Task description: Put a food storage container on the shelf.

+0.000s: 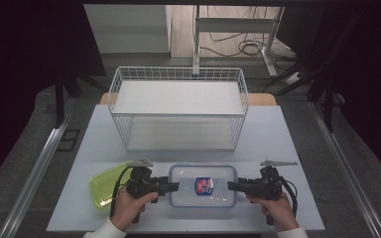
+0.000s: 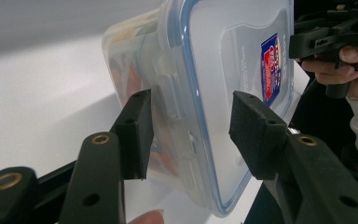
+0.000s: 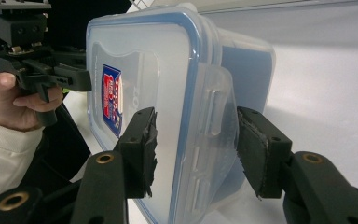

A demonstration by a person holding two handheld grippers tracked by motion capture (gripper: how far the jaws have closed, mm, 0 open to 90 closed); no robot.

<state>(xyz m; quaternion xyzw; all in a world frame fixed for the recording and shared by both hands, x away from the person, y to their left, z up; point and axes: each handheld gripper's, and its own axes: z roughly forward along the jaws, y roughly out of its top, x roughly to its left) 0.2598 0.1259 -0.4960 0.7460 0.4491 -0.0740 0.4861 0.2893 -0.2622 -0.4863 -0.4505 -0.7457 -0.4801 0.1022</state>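
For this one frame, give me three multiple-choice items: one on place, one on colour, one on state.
1. Where is the wire basket relative to the lidded container?
A. beyond it
B. left of it
C. under it

2. What colour is the plate beside the left tongs?
A. red
B. yellow-green
C. black

3. How do the right tongs stand at the container's latch?
A. open, straddling it
C. away from it
B. shut below it

Answers: 1 A, it sits farther up the table; 2 B, high view shows it; 3 A, gaps show both sides.
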